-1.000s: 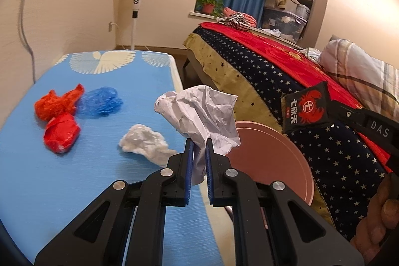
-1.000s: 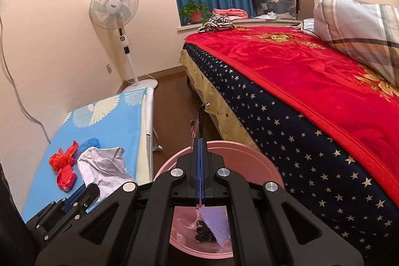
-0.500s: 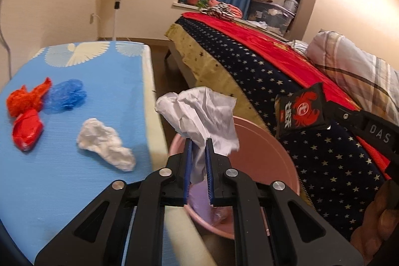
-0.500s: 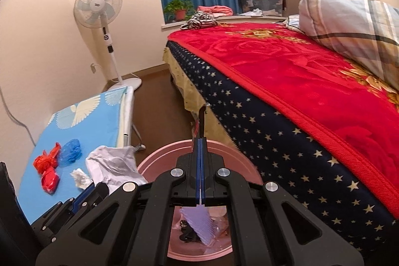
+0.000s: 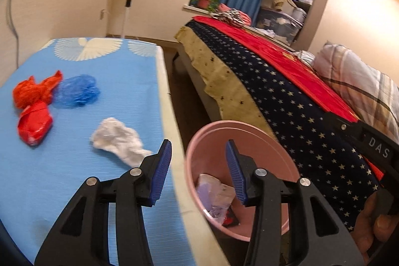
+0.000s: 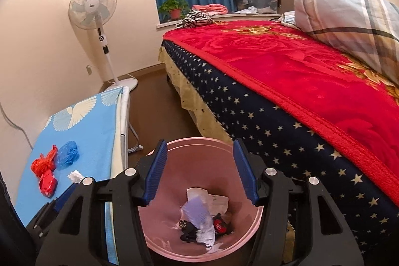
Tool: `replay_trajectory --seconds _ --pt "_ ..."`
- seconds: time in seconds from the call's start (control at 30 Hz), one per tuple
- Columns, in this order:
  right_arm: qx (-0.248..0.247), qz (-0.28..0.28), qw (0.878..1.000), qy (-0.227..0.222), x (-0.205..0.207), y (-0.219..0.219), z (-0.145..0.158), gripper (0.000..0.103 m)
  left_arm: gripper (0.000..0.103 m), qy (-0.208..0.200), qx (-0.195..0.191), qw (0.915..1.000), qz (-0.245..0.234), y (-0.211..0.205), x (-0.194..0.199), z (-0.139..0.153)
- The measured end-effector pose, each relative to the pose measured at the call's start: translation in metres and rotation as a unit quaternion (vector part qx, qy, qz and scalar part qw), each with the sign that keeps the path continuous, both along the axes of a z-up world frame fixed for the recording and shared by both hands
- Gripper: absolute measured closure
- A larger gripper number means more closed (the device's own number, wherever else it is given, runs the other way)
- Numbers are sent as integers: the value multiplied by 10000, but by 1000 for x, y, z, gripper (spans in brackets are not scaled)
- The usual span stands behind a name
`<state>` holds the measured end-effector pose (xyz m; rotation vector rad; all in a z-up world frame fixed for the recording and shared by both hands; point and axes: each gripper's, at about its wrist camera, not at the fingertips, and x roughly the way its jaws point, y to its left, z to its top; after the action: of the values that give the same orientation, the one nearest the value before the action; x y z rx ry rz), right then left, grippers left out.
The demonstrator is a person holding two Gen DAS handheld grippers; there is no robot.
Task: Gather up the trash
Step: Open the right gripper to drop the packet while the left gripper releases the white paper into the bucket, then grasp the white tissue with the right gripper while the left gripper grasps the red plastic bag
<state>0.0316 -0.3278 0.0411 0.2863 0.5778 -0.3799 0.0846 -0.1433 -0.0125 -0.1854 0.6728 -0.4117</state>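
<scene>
On the far left of the blue cloth-covered table [image 5: 82,166], a crumpled orange-red plastic bag [image 5: 35,90] is lying against a squashed glossy red wrapper [image 5: 35,122], with a scrunched translucent blue plastic bag [image 5: 77,91] just beside them. Nearer the table's edge, a wadded white paper tissue [image 5: 117,141] is resting alone. All four pieces are waiting to be collected.

The left gripper [image 5: 198,170] is hovering over the gap between table edge and bin, its blue ribbed jaws opening with nothing between them. To its right, the round pink plastic bin [image 5: 274,141] is sitting on the floor, tight against the star-patterned navy bed skirt [image 5: 286,111], already holding crumpled white paper, a lilac scrap and small dark wrappers [image 6: 202,213].

The right gripper [image 6: 199,170] is pointing straight down into that bin, its jaws also opening and empty.

Risks from here: the tissue is lying close to the table's edge, so a careless sweep could be knocking it to the floor. The thin plastic bags are touching one another, so a pinch may be dragging a neighbour along or slipping off. The light bin could be tipping if a gripper bumps its rim.
</scene>
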Motion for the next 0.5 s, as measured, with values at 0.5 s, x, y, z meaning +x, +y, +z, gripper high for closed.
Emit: replay_trajectory --seconds 0.5 --pt "25 295 9995 -132 -4 12 4 47 59 -218 175 9990 357 19 -5 8"
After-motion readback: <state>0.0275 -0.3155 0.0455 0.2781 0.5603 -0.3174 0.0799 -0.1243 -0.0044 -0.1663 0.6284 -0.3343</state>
